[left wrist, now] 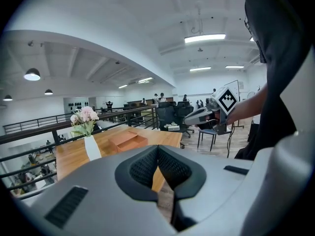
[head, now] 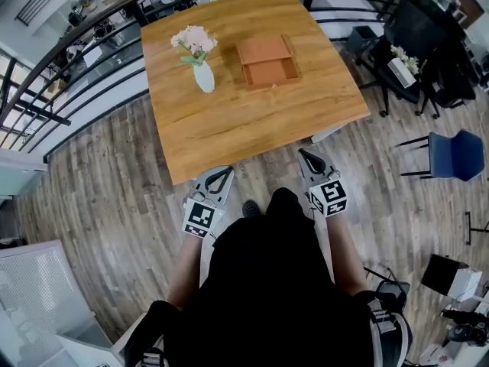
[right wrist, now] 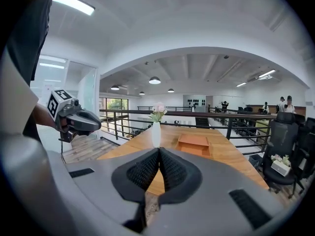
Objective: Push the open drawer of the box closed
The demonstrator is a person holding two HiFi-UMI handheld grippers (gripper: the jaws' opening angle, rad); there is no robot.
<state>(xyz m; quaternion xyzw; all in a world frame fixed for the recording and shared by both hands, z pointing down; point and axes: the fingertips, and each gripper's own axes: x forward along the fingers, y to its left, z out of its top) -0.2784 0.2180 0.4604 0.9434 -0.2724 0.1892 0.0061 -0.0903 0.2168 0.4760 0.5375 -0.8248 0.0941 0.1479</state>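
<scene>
We stand short of table (head: 229, 132); left gripper (head: 223, 172), right gripper (head: 306, 156) pinched together, empty. Drawer (head: 273, 72) open; next we reach, push front inward.

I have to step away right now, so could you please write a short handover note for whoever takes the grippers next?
Left gripper: jaws together, empty, held short of the table.
Right gripper: the same.
Box: toward the table's far side, right of the vase. Its drawer is pulled out toward you.
Done: nothing, the drawer has not been touched.
Left: reach across and push the drawer shut.
</scene>
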